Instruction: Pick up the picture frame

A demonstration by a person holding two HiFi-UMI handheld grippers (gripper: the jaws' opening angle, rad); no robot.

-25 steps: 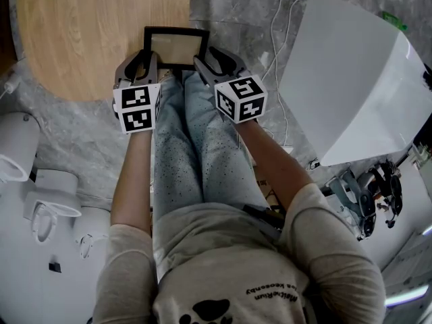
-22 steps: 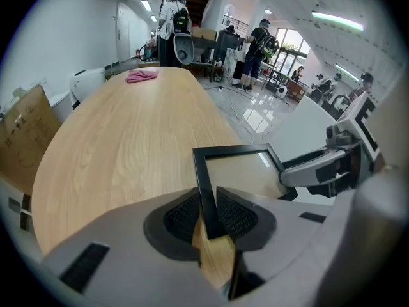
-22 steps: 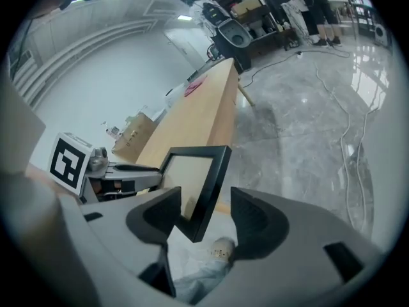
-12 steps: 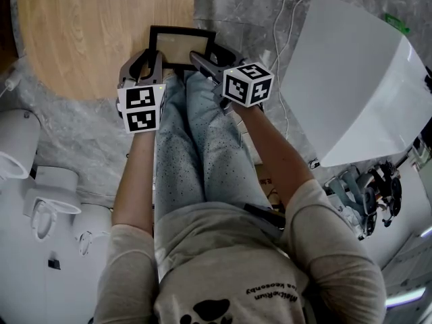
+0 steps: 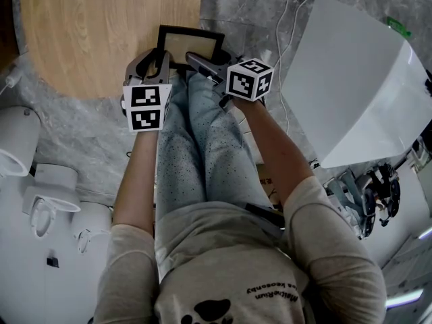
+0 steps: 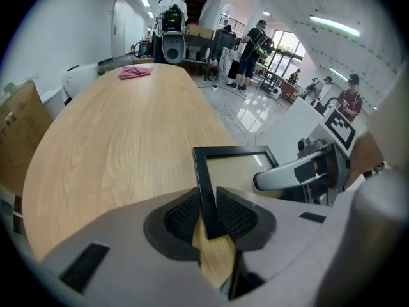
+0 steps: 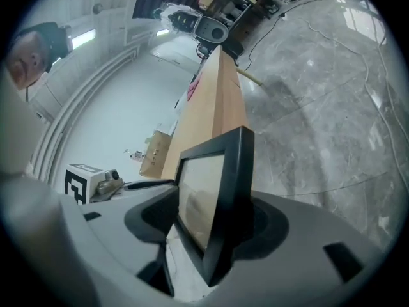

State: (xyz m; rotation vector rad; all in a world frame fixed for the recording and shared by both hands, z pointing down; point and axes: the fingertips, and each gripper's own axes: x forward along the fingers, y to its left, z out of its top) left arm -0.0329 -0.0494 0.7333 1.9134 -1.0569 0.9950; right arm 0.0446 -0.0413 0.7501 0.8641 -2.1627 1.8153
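Note:
The picture frame (image 5: 191, 46), black with a pale glass, hangs at the near right edge of the wooden table (image 5: 88, 32). My left gripper (image 5: 162, 65) is shut on the frame's left bar (image 6: 206, 190), with a ribbed pad on each side. My right gripper (image 5: 201, 65) straddles the frame's right side (image 7: 211, 190). Its jaws have just been opening. The left pad (image 7: 156, 213) stands off the glass with a gap, and the frame hides the other pad. In the left gripper view the right gripper (image 6: 300, 171) reaches in beside the frame (image 6: 236, 168).
The person's legs in jeans (image 5: 196, 147) are just below the grippers. A large white panel (image 5: 351, 79) stands at the right, with cables (image 5: 280, 19) on the grey floor. White machines (image 5: 40, 194) crowd the left. A pink cloth (image 6: 135, 72) lies at the table's far end.
The right gripper has rolled, so its marker cube now shows a different face, and it has shifted slightly. Its jaws stand wider around the frame. The left gripper keeps its grip.

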